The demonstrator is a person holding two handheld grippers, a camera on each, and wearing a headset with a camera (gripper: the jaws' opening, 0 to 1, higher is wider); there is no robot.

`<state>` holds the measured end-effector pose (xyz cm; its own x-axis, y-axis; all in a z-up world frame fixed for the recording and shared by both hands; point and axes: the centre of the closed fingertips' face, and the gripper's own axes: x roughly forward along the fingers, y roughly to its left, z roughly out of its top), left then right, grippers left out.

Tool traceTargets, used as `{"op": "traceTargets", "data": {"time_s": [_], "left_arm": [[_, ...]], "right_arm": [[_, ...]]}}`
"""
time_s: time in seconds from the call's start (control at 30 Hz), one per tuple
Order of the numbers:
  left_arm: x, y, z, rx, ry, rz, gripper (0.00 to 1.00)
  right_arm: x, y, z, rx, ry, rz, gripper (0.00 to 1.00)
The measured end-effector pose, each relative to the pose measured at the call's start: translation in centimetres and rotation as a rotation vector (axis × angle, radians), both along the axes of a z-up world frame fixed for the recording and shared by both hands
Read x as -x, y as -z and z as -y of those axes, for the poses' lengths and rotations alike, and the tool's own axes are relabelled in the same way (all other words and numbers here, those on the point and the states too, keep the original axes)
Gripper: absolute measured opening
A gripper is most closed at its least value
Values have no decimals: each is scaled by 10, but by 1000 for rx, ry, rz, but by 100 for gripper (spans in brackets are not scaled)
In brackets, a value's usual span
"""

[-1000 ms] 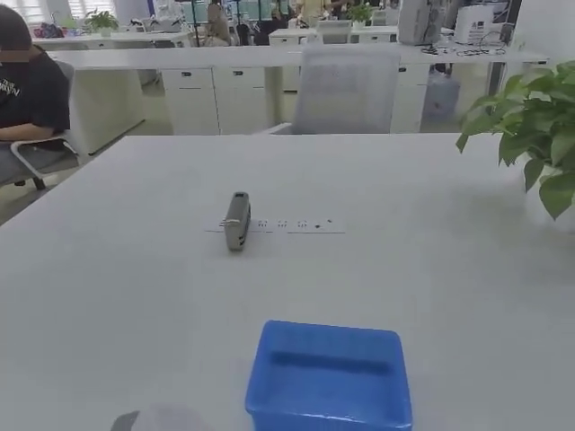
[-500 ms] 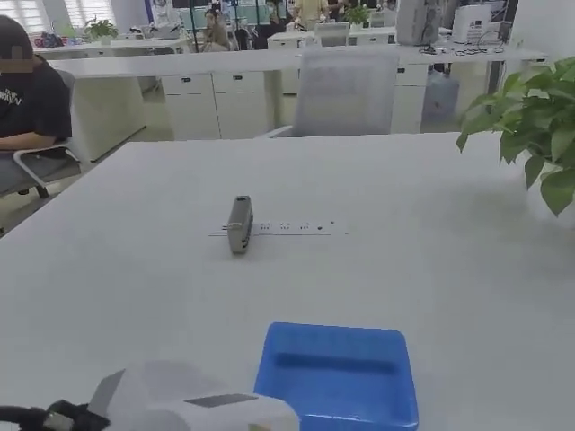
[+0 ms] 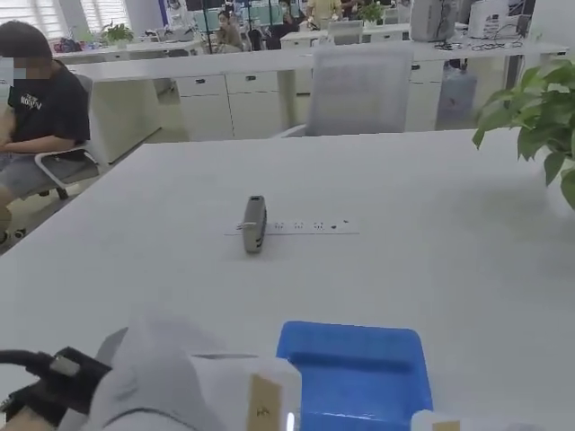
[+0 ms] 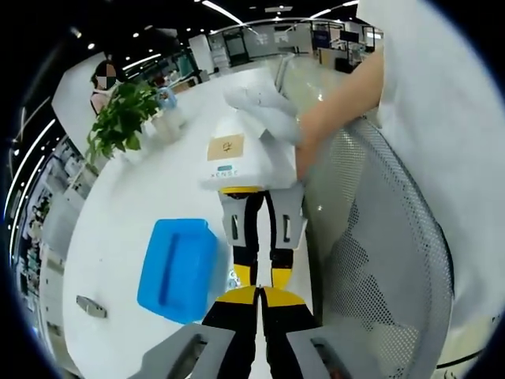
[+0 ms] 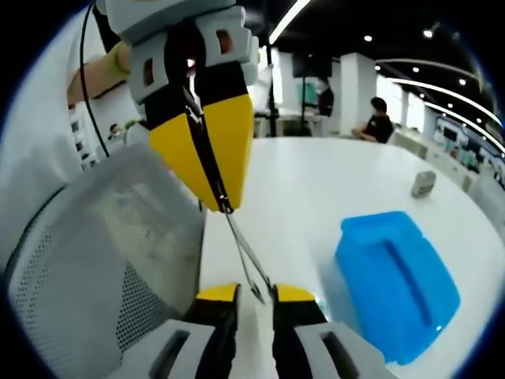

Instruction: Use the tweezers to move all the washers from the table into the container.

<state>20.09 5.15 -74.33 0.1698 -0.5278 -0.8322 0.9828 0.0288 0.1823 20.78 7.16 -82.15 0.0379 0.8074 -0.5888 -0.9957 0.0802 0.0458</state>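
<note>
Tiny dark washers [image 3: 310, 226] lie in a row on a pale strip at mid-table. The blue container [image 3: 355, 368] sits near the front edge, also seen as the blue container [image 4: 177, 268] and the blue container [image 5: 394, 280]. The two grippers face each other just off the table's near edge. My left gripper [image 5: 213, 201] is shut on thin metal tweezers [image 5: 237, 237], whose tips reach down between the spread jaws of my right gripper [image 5: 256, 296]. From the left gripper view, my left gripper [image 4: 256, 294] meets the right gripper [image 4: 259, 272]. The left gripper's white body [image 3: 180, 386] fills the head view's bottom left.
A small grey block [image 3: 254, 223] lies left of the washer strip. A potted plant [image 3: 539, 108] overhangs the table's right side. An office chair [image 3: 359, 90] stands beyond the far edge, and a person [image 3: 45, 117] sits at left. A mesh chair back [image 4: 379, 260] is close behind the grippers.
The left gripper's white body has risen into the bottom left of the head view, and a second gripper's edge now shows at bottom right. The camera has shifted slightly; table objects stay put.
</note>
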Motion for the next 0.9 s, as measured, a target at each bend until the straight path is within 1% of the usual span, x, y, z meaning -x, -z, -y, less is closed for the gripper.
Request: {"op": "traceTargets", "data": {"time_s": [0.03, 0.1, 0.17, 0.23, 0.37, 0.43, 0.5, 0.53, 0.67, 0.7, 0.77, 0.8, 0.83, 0.87, 0.9], "left_arm": [[-1, -1, -1, -3, 0, 3, 0], [-3, -1, -2, -13, -6, -4, 0], [-5, 0, -3, -24, 2, 1, 0], [-7, 2, -3, -30, 2, -7, 0], [-5, 2, 0, -28, 24, -12, 0], [-5, 1, 2, -21, 35, -23, 0], [-6, 3, 3, -22, 40, -33, 0], [-6, 4, 3, -25, 43, -38, 0], [-10, 5, 2, -37, 51, -42, 0], [-11, 6, 3, -38, 52, -46, 0], [-12, 7, 3, -38, 46, -74, 0], [-13, 7, 2, -40, 43, -76, 0], [-13, 7, 3, -42, 40, -86, 0], [-14, 7, 2, -48, 39, -89, 0], [-14, 7, 2, -50, 41, -91, 0]], "right_arm": [[-1, 0, -2, 1, -2, 1, 13], [-3, 0, -6, -8, -6, -2, 13], [-7, -1, -10, -20, -7, 0, 13], [-8, 0, -12, -29, -11, -8, 13], [-7, 3, -11, -26, -13, -9, 12], [-8, 5, -8, -24, -5, -16, 11], [-8, 8, -6, -17, -2, -27, 9], [-8, 9, -5, -12, -2, -25, 8], [-13, 10, -2, -5, 14, -23, 8], [-13, 10, -2, -6, 16, -24, 8], [-13, 11, -3, -6, 17, -34, 8], [-13, 11, -4, -8, 16, -42, 8], [-12, 9, -5, -21, 18, -50, 8], [-11, 8, -7, -33, 17, -59, 8], [-11, 8, -7, -31, 19, -57, 9]]}}
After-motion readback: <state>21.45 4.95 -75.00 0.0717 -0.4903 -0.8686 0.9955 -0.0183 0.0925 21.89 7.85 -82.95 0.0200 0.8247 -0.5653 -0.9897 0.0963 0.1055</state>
